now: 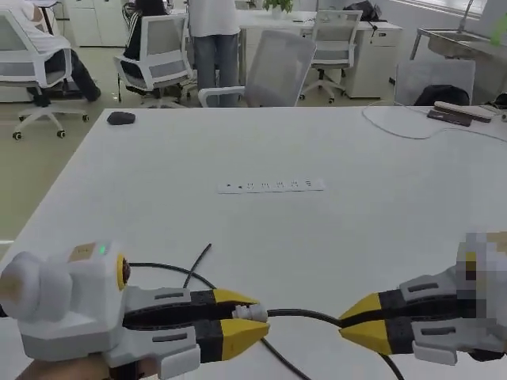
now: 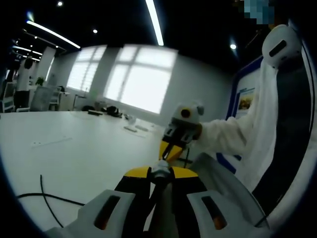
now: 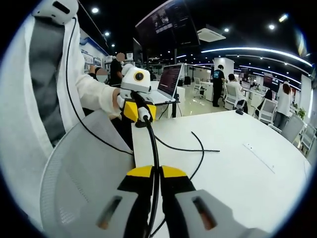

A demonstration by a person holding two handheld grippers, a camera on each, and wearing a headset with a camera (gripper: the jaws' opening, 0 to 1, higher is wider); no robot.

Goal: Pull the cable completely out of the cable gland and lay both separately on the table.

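Extraction is the step in hand, and we judge it incomplete. Nearest us in the head view, at 7 o'clock, the left gripper point(image 1: 260, 315) has its jaws closed on the white cable gland point(image 1: 250, 312). The left gripper view confirms this: the gland point(image 2: 161, 171) sits pinched between the yellow tips. At 5 o'clock, the right gripper point(image 1: 346, 322) has its jaws closed on the black cable point(image 1: 305, 314), near the gland on its 3 o'clock side. The cable runs straight between the two grippers and enters the gland, so the parts are not yet separated. In the right gripper view the cable point(image 3: 154, 148) rises toward 12 o'clock to meet the left gripper point(image 3: 140, 115).

Farther out, slack cable lies in loops on the table point(image 1: 333, 229), with one free end point(image 1: 209, 248) at 11 o'clock of the left gripper. Beyond it at 12 o'clock lies a pale strip point(image 1: 272, 186), and a small dark object point(image 1: 120, 118) sits near the far edge at 11 o'clock.

For the next move, we hold the gland fixed and draw the right gripper toward 3 o'clock, in line with the gland's bore. We cannot tell how much cable remains to pass through, so a regrip close to the gland is likely to be needed. Once the parts are free, we lay each on the table, well apart.
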